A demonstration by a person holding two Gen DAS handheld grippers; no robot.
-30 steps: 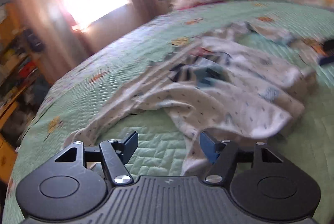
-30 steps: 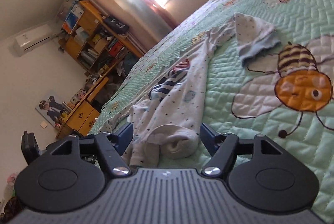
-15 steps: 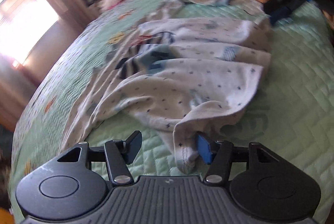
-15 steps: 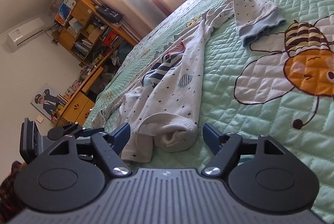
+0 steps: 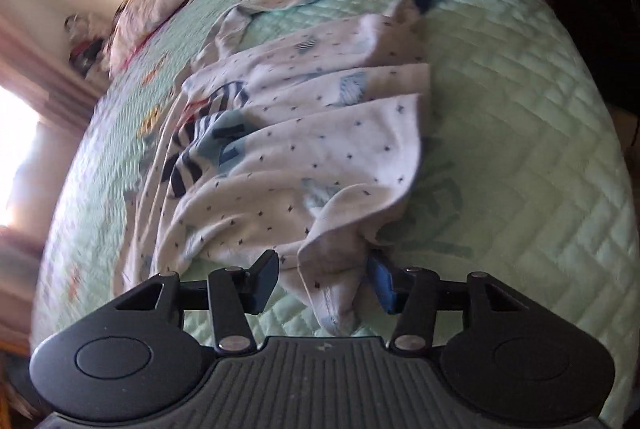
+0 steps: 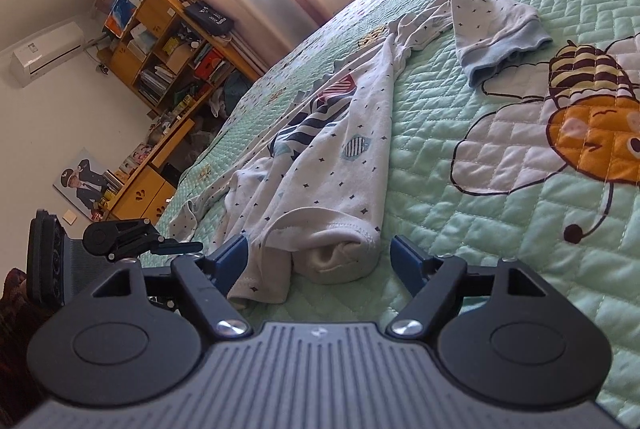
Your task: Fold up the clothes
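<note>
Shirt (image 5: 304, 149) lies bunched on the bed (image 5: 520, 149). Left gripper (image 5: 324, 279) is closing round its hem at 6 o'clock, not pinching yet. Right gripper (image 6: 320, 261) gapes wide round another corner, ready to lift.

Soft matt cotton-like garment (image 5: 304, 149), quilted cloth bedspread (image 6: 500, 229), matt blk plastic hand-held gripper (image 6: 316, 261)

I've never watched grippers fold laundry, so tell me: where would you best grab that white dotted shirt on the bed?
Probably at the two bunched hem corners nearest the bed's edge, coming in low from that edge. The white dotted shirt lies lengthwise away. One folded corner sits between the closing left gripper pads, not yet pinched; the rolled corner sits inside the open right gripper.
</note>
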